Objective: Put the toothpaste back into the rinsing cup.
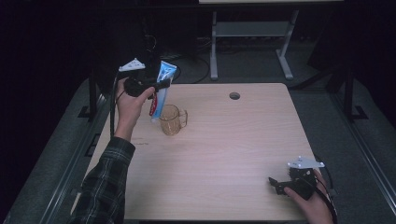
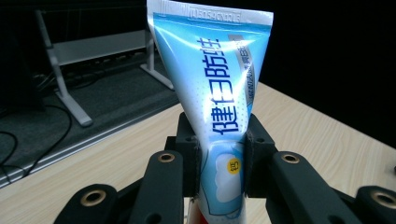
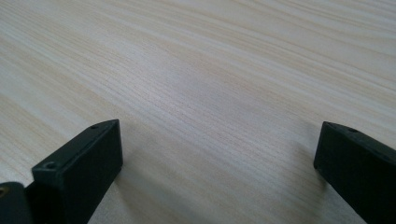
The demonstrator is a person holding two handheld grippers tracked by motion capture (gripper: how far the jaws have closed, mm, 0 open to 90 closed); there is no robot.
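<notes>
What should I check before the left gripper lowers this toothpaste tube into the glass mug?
1. Grip: the left gripper has both pads pressed on the toothpaste tube: ok.
2. Tube attitude: it stands roughly upright, crimped end up: ok.
3. Mug: upright on the table, handle to the right, mouth open: ok.
4. Alignment: the tube's lower end hangs beside the mug's left rim rather than over the mouth: not ok.
5. Cap end: hidden below the jaws, so its state: cannot tell.
6. Right gripper: open, low at the near right corner, well away from the mug: ok.
</notes>
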